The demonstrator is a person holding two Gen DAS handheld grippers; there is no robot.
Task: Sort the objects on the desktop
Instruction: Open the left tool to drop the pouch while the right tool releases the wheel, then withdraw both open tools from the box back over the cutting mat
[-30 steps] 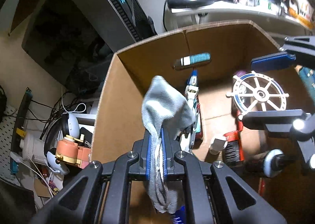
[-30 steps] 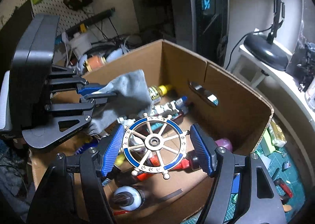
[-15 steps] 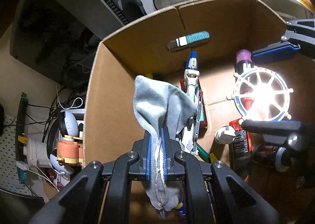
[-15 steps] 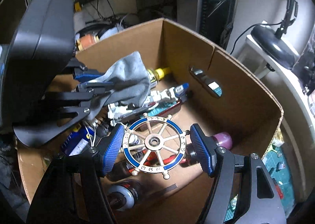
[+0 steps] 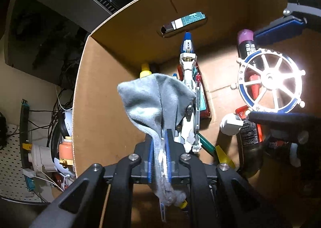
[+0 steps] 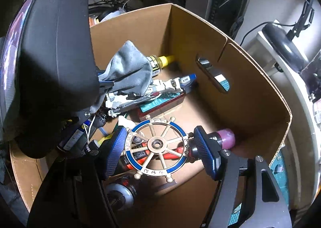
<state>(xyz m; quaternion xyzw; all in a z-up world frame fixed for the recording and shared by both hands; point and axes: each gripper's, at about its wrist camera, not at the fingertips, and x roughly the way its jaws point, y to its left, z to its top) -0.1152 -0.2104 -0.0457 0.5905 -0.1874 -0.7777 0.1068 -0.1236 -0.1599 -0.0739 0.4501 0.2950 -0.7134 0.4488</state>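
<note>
One cardboard box, one grey cloth, one ship's wheel (blue-rimmed), two tools.

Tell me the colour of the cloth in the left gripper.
Grey cloth; clearest in the left wrist view.

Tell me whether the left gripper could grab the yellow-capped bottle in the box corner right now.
Probably not. The left gripper is shut on the grey cloth, which hangs between it and the yellow-capped bottle. It must drop the cloth first.
</note>
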